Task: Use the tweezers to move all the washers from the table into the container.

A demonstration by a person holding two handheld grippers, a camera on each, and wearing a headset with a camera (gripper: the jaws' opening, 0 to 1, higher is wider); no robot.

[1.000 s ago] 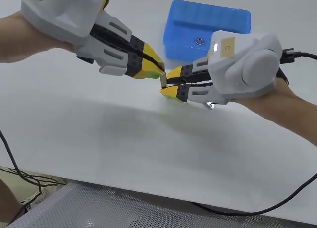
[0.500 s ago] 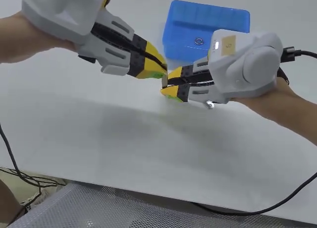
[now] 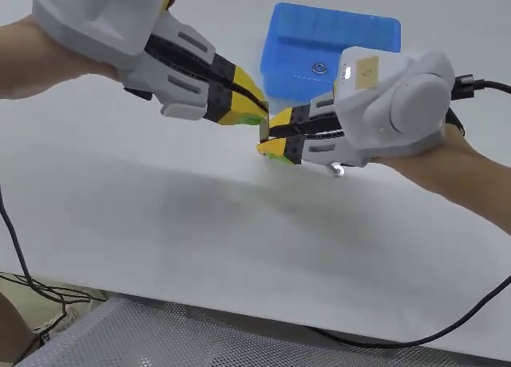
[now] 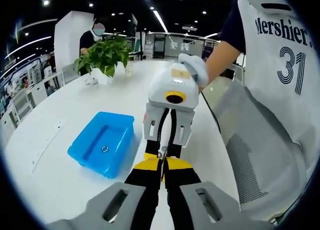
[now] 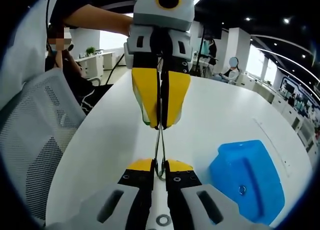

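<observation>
Head view showed the left gripper (image 3: 257, 112) reaching in from ten o'clock and the right gripper (image 3: 268, 140) from three o'clock, tips nearly meeting above the white table (image 3: 200, 223). The tweezers (image 3: 264, 127) bridged the short gap between them. Both pairs of jaws were closed on the tweezers, one at each end. The blue container (image 3: 351, 40) sat on the table at one o'clock of the tips, with one washer (image 3: 319, 68) lying on its floor. Another washer (image 3: 338, 170) lay on the table just under the right gripper's body, at four o'clock of the tips.

Right gripper view had the tweezers (image 5: 159, 140) running straight up from its own pinched jaws toward twelve o'clock, into the clamped yellow jaws of the left gripper (image 5: 161, 124). The loose washer (image 5: 163, 220) rested on the table at six o'clock, between its own jaw bases, and the container (image 5: 255, 165) stood at four o'clock.

Left gripper view placed the container (image 4: 85, 150) at nine o'clock of its tips and a potted plant (image 4: 102, 52) far back on the table at eleven o'clock.
</observation>
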